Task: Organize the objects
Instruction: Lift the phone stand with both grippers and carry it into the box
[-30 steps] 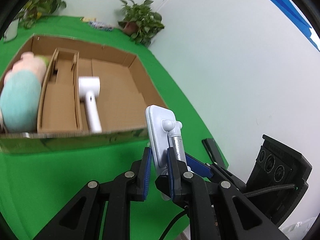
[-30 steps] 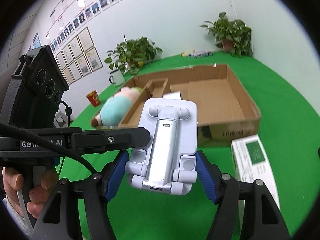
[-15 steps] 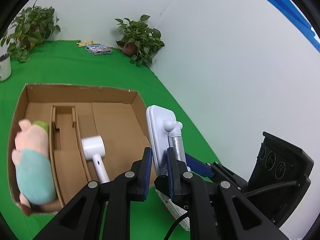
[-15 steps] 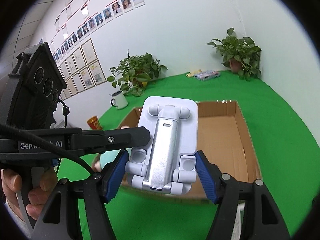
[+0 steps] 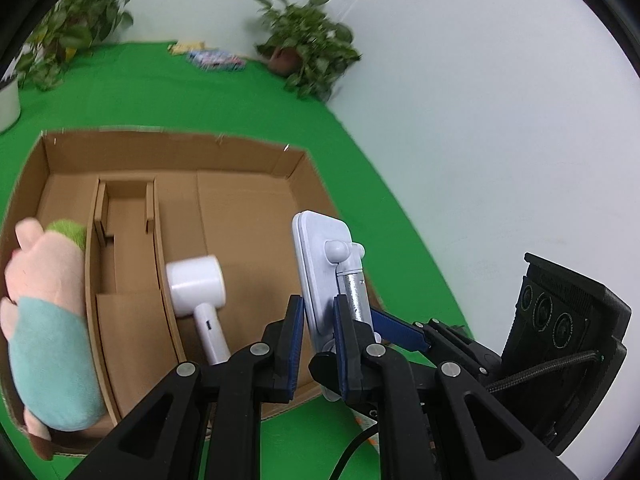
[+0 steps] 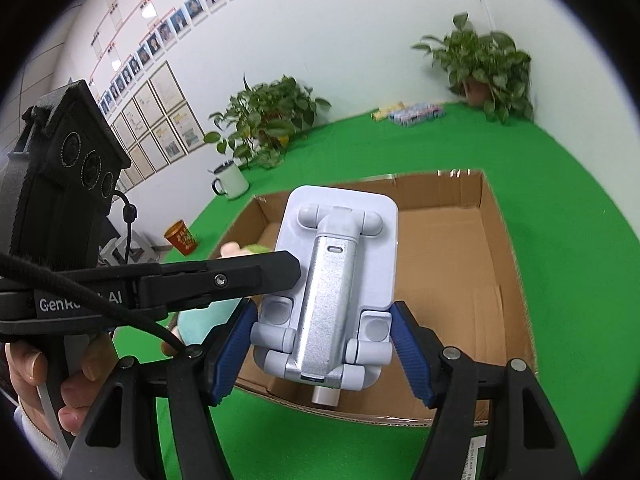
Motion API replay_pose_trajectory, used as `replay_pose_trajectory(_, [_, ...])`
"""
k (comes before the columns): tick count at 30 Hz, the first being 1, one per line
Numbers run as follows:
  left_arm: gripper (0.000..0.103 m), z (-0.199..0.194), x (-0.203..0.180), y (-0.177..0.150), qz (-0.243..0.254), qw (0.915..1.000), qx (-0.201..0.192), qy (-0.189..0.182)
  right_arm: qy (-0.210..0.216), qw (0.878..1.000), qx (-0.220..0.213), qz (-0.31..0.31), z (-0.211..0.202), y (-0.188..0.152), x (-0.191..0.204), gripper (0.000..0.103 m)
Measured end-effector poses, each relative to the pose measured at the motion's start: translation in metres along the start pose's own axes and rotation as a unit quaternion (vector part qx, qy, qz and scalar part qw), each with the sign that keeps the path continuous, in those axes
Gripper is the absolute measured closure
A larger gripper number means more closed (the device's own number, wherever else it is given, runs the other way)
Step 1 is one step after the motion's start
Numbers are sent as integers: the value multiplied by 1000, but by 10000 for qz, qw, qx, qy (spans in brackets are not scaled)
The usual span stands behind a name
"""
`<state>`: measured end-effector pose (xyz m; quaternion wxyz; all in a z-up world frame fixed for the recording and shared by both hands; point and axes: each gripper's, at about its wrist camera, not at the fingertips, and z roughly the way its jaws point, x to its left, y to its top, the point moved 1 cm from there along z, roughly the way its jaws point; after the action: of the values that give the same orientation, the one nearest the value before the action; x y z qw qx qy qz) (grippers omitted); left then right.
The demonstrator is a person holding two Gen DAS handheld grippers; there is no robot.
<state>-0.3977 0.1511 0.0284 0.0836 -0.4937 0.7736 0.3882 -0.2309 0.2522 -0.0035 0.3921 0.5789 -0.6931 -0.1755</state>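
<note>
Together both grippers clamp a smooth white plastic phone stand (image 6: 332,292) with a brushed-metal arm: left gripper (image 5: 316,336) across its thin edge, right gripper (image 6: 320,344) across its wide hinged base. It hangs above the near wall of the corrugated cardboard box (image 5: 240,216), where a glossy white hair dryer (image 5: 198,300) and fuzzy plush toy (image 5: 44,320) lie.

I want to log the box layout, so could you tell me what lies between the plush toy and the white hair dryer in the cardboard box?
In the left wrist view, a narrow cardboard divider section with nothing in it separates the plush toy from the white hair dryer.

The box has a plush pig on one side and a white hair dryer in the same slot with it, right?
Not quite. The left wrist view shows the hair dryer in the wide slot of the box, with a narrow slot between it and the pig. The pig is on one side.
</note>
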Motion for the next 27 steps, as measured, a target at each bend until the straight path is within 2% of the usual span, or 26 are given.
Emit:
replay_pose_trajectory(7, [92,49,36,-15,-386,9981,451,139,137,9982,487,326,38,-19,-24,36])
replay_pose_trajectory(15, [92,84,58,-30,-666,9943,791,247,252,9920,1141,468,73,-32,-46,36])
replay_pose_trajectory(22, [91,92,68,-39,-832,9919,917,300,196,9883,1433,478,86,-39,-50,36])
replay_pose_trajectory(24, [92,89,69,-39,-794,9919,879,447,172,9877,1478,486,88,-40,-51,36])
replay_pose_trajectory(25, [92,86,68,-40,-731,9924,830,547,125,9871,1517,490,89,-40,-51,36])
replay_pose_trajectory(27, [92,80,68,-37,-702,9932,821,446,-75,9854,1633,467,93,-41,-50,36])
